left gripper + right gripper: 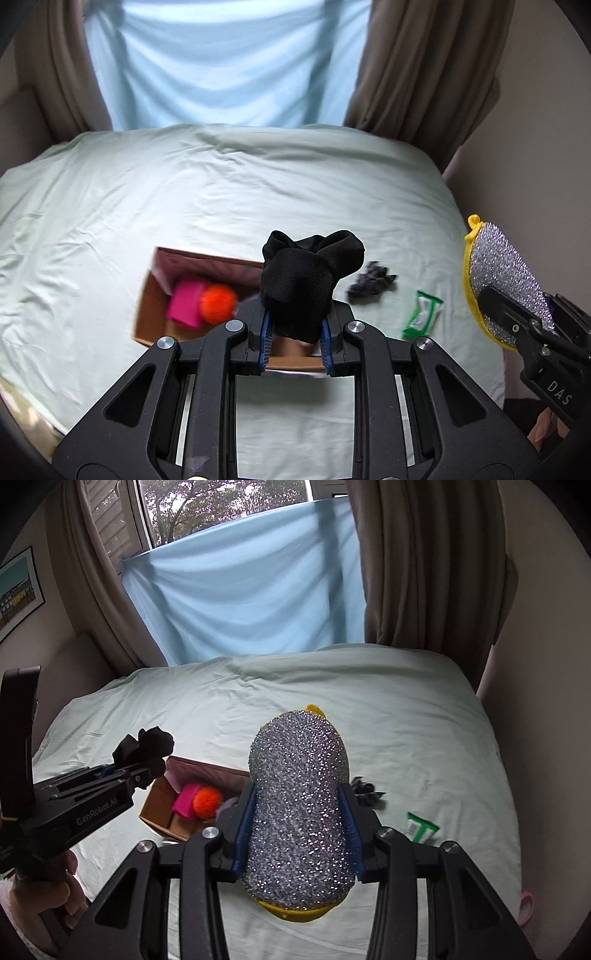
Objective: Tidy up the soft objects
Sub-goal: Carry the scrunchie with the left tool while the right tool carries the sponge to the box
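Observation:
My left gripper (295, 325) is shut on a rolled black sock (301, 280) and holds it above the near right part of an open cardboard box (147, 314) on the bed. The box holds a pink block (184, 304) and an orange pompom (218, 302). My right gripper (297, 830) is shut on a silver glitter scrub sponge with a yellow rim (299, 805), held above the bed right of the box (159, 801). The left gripper (142, 771) with the sock (146, 744) shows in the right wrist view; the sponge (506, 273) shows in the left.
A small dark crumpled item (371, 282) and a green wrapped packet (423, 314) lie on the pale green bedsheet (221, 192) right of the box. Brown curtains (424, 572) and a blue cloth (251, 590) hang behind the bed. A wall is close on the right.

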The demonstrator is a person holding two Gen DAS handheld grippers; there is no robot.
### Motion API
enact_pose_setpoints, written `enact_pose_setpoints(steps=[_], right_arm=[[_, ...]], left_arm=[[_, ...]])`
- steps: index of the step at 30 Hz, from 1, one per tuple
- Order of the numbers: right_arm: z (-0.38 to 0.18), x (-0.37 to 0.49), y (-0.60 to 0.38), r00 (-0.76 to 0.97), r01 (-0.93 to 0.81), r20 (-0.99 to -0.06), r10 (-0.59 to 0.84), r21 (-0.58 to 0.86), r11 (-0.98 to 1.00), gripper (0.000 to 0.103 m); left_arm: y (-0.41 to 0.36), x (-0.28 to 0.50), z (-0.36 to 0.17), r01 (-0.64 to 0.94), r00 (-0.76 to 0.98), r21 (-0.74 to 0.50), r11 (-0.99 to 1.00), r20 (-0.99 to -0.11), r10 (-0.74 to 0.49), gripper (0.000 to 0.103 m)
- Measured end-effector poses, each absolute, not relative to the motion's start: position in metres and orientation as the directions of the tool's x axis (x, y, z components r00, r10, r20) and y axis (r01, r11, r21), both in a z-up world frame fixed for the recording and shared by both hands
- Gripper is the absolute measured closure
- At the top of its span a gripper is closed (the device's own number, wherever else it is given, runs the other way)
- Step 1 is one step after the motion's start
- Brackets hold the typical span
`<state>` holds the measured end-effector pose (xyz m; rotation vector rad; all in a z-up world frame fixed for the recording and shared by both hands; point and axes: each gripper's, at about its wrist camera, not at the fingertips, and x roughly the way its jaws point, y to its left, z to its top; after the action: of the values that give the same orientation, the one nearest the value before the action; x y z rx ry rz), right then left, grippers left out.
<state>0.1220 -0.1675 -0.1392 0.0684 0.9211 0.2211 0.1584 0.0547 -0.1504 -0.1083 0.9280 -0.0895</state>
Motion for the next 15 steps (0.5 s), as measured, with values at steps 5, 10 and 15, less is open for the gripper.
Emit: enact_pose_setpoints(steps=[5, 10, 15], right_arm=[[-0.15, 0.134, -0.118, 0.556, -0.14, -0.8, 0.225, 0.176, 0.974, 0.064], [-0.169, 0.153, -0.076, 0.522, -0.075, -0.824, 0.22, 0.213, 0.974, 0.064], [-0.198, 0.175, -0.041, 0.528, -0.026, -0.822, 0.212, 0.234, 0.972, 0.064]], left_arm=[[0.11, 0.176, -0.161, 0.03, 0.572, -0.112, 0.993, -0.813, -0.109, 0.085], [0.155, 0.201, -0.184, 0.058, 0.538, -0.098, 0.994, -0.835, -0.114, 0.085], [0.187, 0.228, -0.22, 0.086, 0.496, -0.075, 0.993, -0.862, -0.108, 0.085]])
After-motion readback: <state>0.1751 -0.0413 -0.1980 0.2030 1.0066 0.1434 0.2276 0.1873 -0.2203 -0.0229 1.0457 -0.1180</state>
